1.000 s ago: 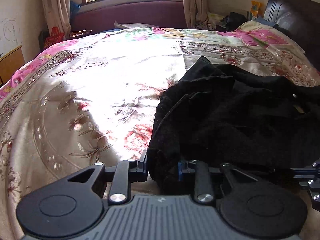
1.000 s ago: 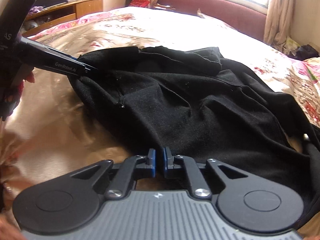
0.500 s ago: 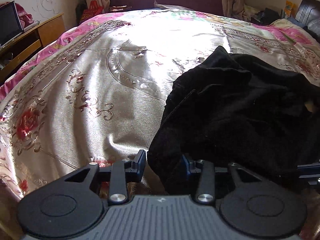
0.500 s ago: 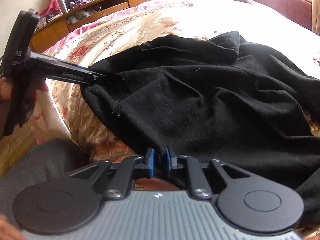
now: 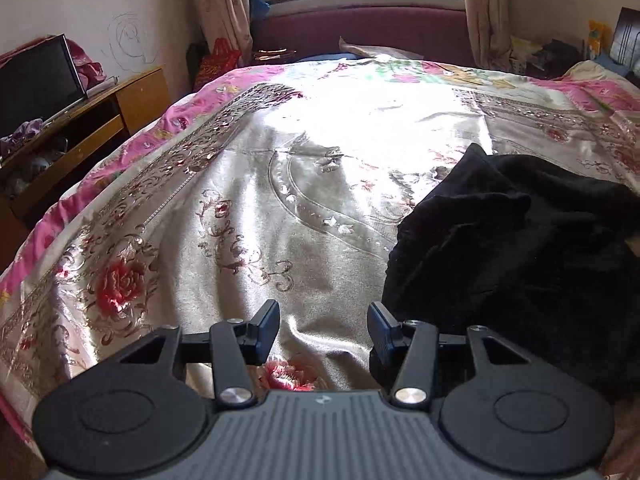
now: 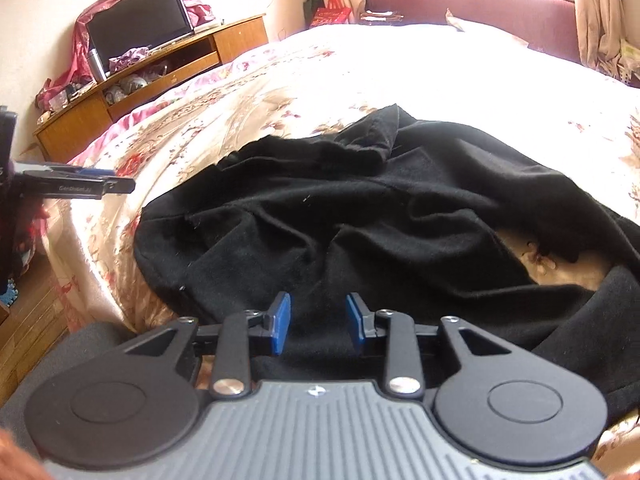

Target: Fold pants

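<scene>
Right hand-held gripper: jaws have just been opening, now parted over the black pants, pads not pressing. Left hand-held gripper: likewise released, with only the bedspread between its jaws, beside the pants. The pants lie bunched on the bed's near edge.

Risk: released folds may slump; the near hem could slide off. No containers visible; the far cabinet shelves hold clutter.

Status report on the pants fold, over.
Left gripper open, clear of the cloth, jaws just opened. Right gripper open over the black pants, jaws just opened, nothing pinched. Pants bunched on the bedspread. Nothing in the way.
</scene>
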